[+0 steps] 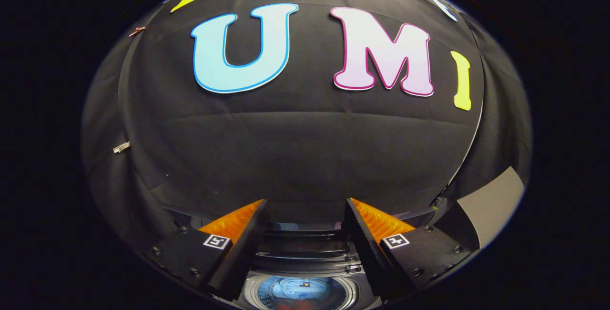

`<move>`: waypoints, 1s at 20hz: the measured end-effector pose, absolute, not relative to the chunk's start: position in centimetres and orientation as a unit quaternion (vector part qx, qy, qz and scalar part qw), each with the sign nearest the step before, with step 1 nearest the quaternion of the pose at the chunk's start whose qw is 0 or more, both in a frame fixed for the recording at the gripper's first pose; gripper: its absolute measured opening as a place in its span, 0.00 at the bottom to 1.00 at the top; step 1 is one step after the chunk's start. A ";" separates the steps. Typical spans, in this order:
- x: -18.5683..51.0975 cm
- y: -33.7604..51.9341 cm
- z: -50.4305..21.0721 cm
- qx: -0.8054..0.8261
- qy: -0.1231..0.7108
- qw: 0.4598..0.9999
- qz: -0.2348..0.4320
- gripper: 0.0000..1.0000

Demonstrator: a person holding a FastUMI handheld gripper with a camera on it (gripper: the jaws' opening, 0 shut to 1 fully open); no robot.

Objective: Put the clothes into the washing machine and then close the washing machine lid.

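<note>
Gripper view, taken from above a top-loading washing machine with a dark glossy top and a round steel drum mouth point(300, 272), which serves as the reference landmark.

Far left of the machine and higher, on the black cloth booth wall point(305, 157), a small pale metal clip point(121, 147) is pinned to the cloth; a small reddish clip point(137, 30) sits higher on the wall, above the pale one.

Left of the drum mouth, the gripper's left finger point(240, 224) rises towards the wall, with a square printed marker tag point(217, 242) on its mount.

Between the fingers lies the machine itself. Its folded dark lid point(305, 245) stands open at the back edge of the top, on the wall side of the drum mouth. Inside the drum, pale bluish-white clothes point(298, 288) lie at the bottom, lit and partly blurred; the individual garments cannot be told apart.

The gripper point(306, 205) hangs above the machine with its fingers spread wide and nothing between them; neither finger touches the lid or the drum rim.

Right of the drum mouth, the right finger point(369, 222) mirrors the left, with a second square marker tag point(396, 241) on its mount.

Far right of the machine, a flat grey panel point(493, 205) leans against the edge of the cloth wall.
</note>
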State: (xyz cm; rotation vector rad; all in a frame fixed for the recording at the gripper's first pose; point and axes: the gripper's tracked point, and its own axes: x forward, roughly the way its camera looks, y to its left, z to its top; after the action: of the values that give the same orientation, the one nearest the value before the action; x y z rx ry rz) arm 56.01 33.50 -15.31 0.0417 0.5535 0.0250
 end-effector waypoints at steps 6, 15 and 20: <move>54.2 33.4 -14.7 0.018 0.226 0.974 0.008 1.00; 49.8 33.2 -13.9 0.015 0.181 0.983 -0.009 1.00; 47.1 33.2 -13.8 0.014 0.191 0.981 -0.012 1.00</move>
State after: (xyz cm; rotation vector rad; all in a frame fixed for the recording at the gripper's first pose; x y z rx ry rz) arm 47.07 33.17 -13.79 0.0291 0.3852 -0.0235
